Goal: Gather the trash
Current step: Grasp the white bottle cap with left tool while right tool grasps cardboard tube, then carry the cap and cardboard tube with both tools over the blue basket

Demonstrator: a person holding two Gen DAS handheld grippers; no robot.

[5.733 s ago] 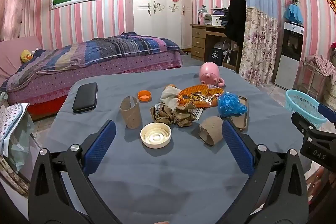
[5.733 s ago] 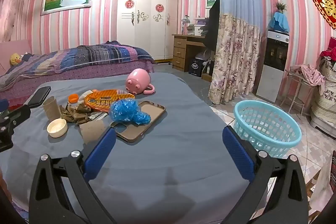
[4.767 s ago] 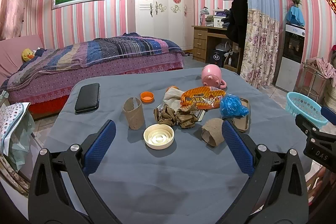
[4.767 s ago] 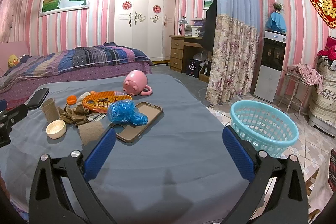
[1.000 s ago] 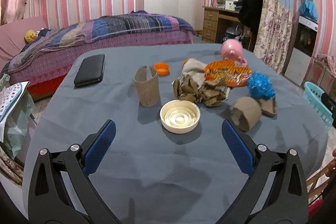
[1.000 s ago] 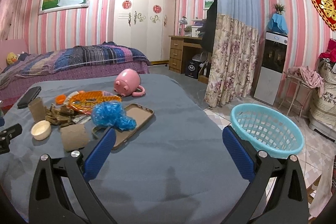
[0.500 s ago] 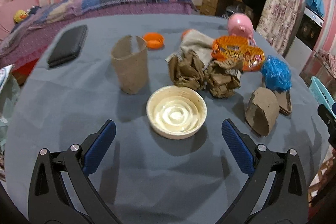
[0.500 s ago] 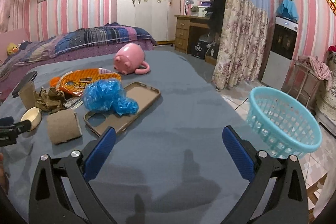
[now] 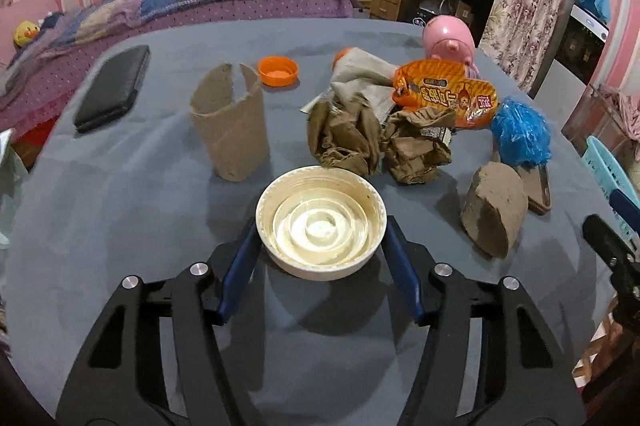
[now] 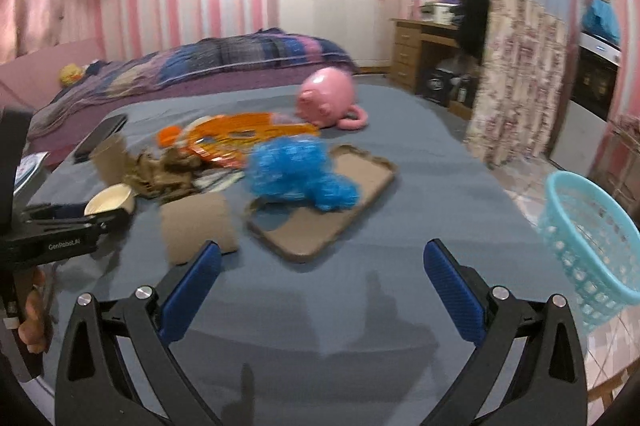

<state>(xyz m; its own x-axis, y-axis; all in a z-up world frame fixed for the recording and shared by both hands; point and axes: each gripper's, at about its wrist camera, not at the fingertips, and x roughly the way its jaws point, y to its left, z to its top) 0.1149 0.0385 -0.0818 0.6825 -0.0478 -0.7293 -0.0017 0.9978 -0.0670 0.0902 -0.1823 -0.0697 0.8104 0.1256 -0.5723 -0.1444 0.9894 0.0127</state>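
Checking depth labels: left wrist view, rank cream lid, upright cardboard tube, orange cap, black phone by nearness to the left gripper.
1. cream lid: between the left gripper pads, which have just been closing on it.
2. upright cardboard tube: beyond, left.
3. orange cap: farther back, centre-left.
4. black phone: far left; too close to the cap to call.

Left gripper [image 9: 320,246]: black frame, blue pads, silver screws; white "GenRobot.AI" marking; right gripper [image 10: 322,276] alike.

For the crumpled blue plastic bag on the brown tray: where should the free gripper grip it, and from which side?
Probably from above and the near side. The crumpled blue plastic bag is a soft heap lying on the flat brown tray, so pinch its raised bulk, not the low edges. The right gripper hangs open in front of it, empty.
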